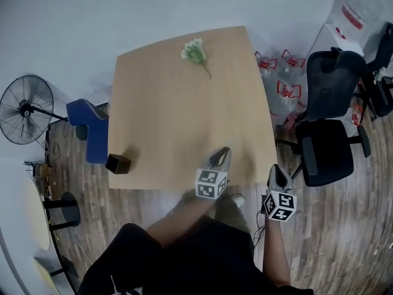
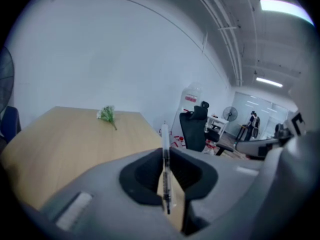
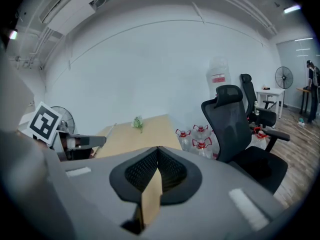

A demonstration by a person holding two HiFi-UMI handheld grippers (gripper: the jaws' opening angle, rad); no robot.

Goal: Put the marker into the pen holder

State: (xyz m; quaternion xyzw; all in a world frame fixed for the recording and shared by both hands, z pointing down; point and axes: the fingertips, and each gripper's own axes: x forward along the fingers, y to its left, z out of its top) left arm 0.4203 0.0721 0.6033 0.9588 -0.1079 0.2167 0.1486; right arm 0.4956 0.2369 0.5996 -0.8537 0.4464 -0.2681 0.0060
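Presently, the marker (image 2: 164,136) is found clamped between the jaws of the left gripper (image 1: 221,157), over the near edge of the table (image 1: 178,103). The right gripper (image 3: 156,153) is closed on nothing. The marker is judged light, rigid and smooth-barrelled, hence liable to pivot; a mid-barrel hold is advised. The pen holder (image 1: 117,163) is noted at the near left corner.
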